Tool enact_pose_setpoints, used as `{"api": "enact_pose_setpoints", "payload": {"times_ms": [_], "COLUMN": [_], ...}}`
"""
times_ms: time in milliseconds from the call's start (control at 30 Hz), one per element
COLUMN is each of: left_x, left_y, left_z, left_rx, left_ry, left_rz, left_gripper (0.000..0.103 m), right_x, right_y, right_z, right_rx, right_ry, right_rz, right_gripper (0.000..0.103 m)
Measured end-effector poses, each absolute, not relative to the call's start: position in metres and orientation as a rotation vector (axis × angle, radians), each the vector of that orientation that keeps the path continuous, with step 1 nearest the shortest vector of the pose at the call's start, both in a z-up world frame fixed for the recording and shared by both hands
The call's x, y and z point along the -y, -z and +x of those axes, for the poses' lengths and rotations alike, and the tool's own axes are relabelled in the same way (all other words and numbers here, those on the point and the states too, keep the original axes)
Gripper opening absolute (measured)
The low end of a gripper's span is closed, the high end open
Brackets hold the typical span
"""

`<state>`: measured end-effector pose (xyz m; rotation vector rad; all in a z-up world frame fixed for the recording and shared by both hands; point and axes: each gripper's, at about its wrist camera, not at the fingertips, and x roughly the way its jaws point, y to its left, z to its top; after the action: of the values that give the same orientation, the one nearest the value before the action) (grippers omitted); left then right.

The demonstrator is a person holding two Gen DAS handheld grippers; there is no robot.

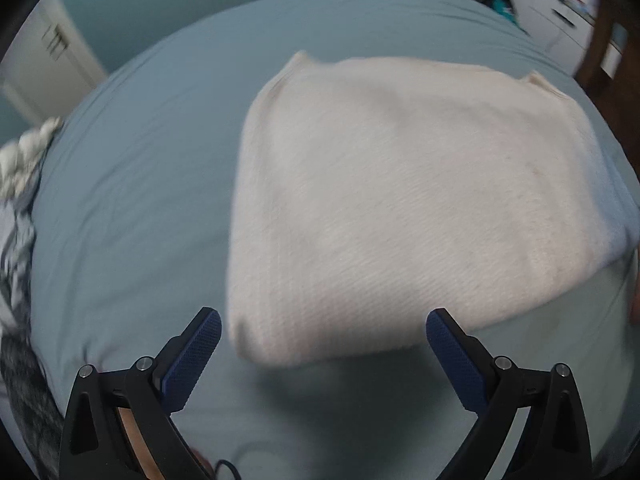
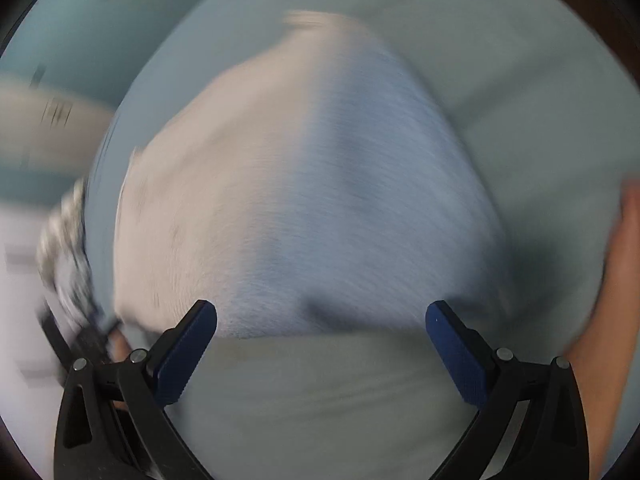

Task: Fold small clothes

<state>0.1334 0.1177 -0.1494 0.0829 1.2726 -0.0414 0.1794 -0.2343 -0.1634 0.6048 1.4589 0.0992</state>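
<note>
A white ribbed garment (image 1: 400,208) lies flat on the teal bed sheet (image 1: 132,208), folded into a rough rectangle. My left gripper (image 1: 322,326) is open and empty, just short of the garment's near edge. In the right wrist view the same garment (image 2: 304,208) is blurred, half in shadow. My right gripper (image 2: 320,320) is open and empty, its fingertips at the garment's near edge.
A patterned grey and white cloth (image 1: 20,240) lies at the bed's left edge. White cupboards (image 1: 560,20) and a dark item (image 1: 496,2) stand beyond the far right of the bed. A person's arm (image 2: 612,300) shows at the right.
</note>
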Motion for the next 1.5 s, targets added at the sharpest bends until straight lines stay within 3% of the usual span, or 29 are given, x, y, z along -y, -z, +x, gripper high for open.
{"api": "enact_pose_setpoints", "payload": {"times_ms": [133,333,500,567,600,767,900,933,967,1000,1033,1200,1500], "left_x": [-0.162,-0.212,-0.213,-0.199,-0.194,-0.177,-0.178,-0.178,-0.178,-0.177,-0.176,-0.169,-0.178], "left_y": [0.165,0.215,0.221,0.223,0.222,0.235,0.247,0.247,0.246,0.244,0.242,0.229,0.194], "left_z": [0.135,0.13,0.136,0.148,0.144,0.158,0.163,0.163,0.167,0.169,0.171,0.174,0.169], "left_rx": [-1.393,-1.57,-1.542,-1.548,-1.554,-1.584,-1.579,-1.566,-1.55,-1.533,-1.516,-1.474,-1.382], "left_ry": [-0.022,-0.096,-0.103,-0.087,-0.083,-0.06,-0.048,-0.049,-0.039,-0.022,0.0,0.008,0.099], "left_rz": [-0.177,-0.775,-0.83,-0.822,-0.823,-0.86,-0.937,-0.953,-0.967,-0.974,-0.985,-0.941,-0.912], "left_gripper": [0.103,0.103,0.103,0.103,0.103,0.103,0.103,0.101,0.09,0.069,0.061,0.035,0.028], "right_x": [0.279,0.292,0.285,0.282,0.281,0.275,0.27,0.268,0.267,0.266,0.266,0.268,0.27], "right_y": [0.199,0.252,0.259,0.258,0.259,0.252,0.24,0.235,0.232,0.23,0.227,0.219,0.19], "right_z": [0.153,0.136,0.156,0.162,0.163,0.165,0.173,0.174,0.175,0.176,0.177,0.179,0.181], "right_rx": [-1.509,-1.583,-1.488,-1.46,-1.451,-1.445,-1.429,-1.418,-1.409,-1.4,-1.389,-1.35,-1.255], "right_ry": [0.026,0.108,0.017,0.008,0.003,0.003,-0.004,-0.008,-0.012,-0.016,-0.02,-0.046,-0.123], "right_rz": [0.992,1.209,1.223,1.192,1.177,1.067,0.967,0.943,0.923,0.905,0.887,0.878,0.844], "right_gripper": [0.102,0.102,0.101,0.09,0.079,0.066,0.05,0.045,0.043,0.041,0.039,0.033,0.028]}}
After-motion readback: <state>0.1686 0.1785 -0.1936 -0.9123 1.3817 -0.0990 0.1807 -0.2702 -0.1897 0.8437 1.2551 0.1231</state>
